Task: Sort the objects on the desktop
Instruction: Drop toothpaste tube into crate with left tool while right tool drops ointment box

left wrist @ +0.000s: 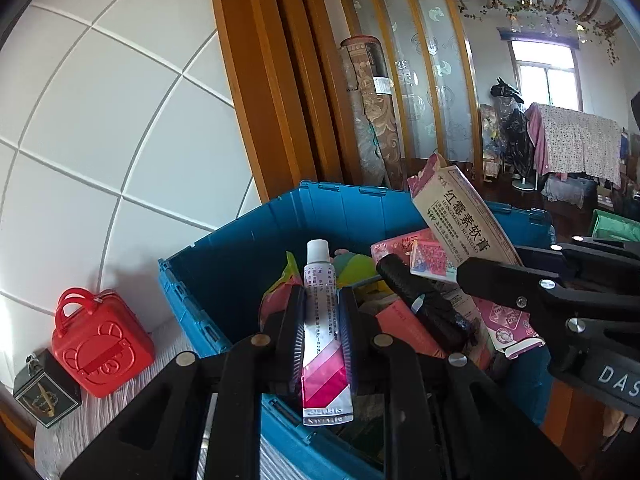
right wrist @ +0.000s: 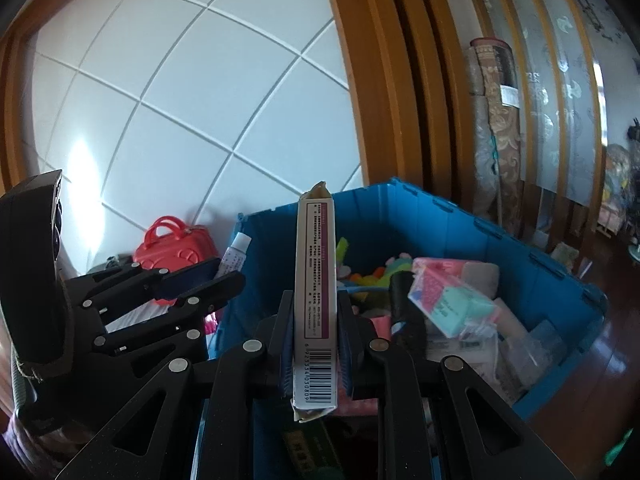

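Both loaded: left gripper [left wrist: 323,340] clamped on ointment tube [left wrist: 322,320], right gripper [right wrist: 314,344] on ointment carton [right wrist: 315,300]. Align tube cap-first with carton's 12 o'clock flap above blue crate [right wrist: 440,216].

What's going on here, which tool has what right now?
Both tools are full and held over the blue crate, which is already crowded with packets and toys. The left tool is shut on an ointment tube with its white cap pointing up. The right tool is shut on the tube's cardboard box, held upright. A red toy case sits beside the crate.
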`<state>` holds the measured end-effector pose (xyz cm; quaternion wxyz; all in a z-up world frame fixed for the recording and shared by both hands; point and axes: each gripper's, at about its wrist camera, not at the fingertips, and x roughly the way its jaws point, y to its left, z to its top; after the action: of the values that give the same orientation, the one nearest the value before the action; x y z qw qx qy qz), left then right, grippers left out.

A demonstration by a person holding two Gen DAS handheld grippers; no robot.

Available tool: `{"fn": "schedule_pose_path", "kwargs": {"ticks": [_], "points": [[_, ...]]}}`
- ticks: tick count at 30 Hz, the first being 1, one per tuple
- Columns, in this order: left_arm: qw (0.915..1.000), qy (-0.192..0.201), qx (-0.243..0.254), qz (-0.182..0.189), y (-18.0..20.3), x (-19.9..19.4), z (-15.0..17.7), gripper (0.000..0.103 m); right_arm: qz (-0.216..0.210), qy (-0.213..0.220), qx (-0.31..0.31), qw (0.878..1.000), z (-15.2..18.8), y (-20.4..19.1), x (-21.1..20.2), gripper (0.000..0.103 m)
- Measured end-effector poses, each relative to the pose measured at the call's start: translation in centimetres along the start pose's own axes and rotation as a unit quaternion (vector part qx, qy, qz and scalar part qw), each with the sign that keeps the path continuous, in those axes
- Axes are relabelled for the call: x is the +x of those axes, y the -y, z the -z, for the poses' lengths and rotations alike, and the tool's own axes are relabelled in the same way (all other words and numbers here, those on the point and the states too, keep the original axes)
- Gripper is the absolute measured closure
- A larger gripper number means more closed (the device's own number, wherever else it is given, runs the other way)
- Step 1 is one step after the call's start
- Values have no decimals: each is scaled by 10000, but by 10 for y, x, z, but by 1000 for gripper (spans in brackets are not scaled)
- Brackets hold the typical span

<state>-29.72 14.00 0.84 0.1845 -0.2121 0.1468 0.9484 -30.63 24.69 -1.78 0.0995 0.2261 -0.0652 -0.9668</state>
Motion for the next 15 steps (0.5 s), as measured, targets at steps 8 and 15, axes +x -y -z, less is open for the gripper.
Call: {"fn": "schedule_pose_path", "kwargs": {"ticks": [8,15], "points": [[9997,-9,221,-50,32,23,-23,86,286,41,308,9991,-11,52,4,84],[9996,24,290,-27,41,33,-32,86,405,66,426,9982,-20,77,11,84]]}}
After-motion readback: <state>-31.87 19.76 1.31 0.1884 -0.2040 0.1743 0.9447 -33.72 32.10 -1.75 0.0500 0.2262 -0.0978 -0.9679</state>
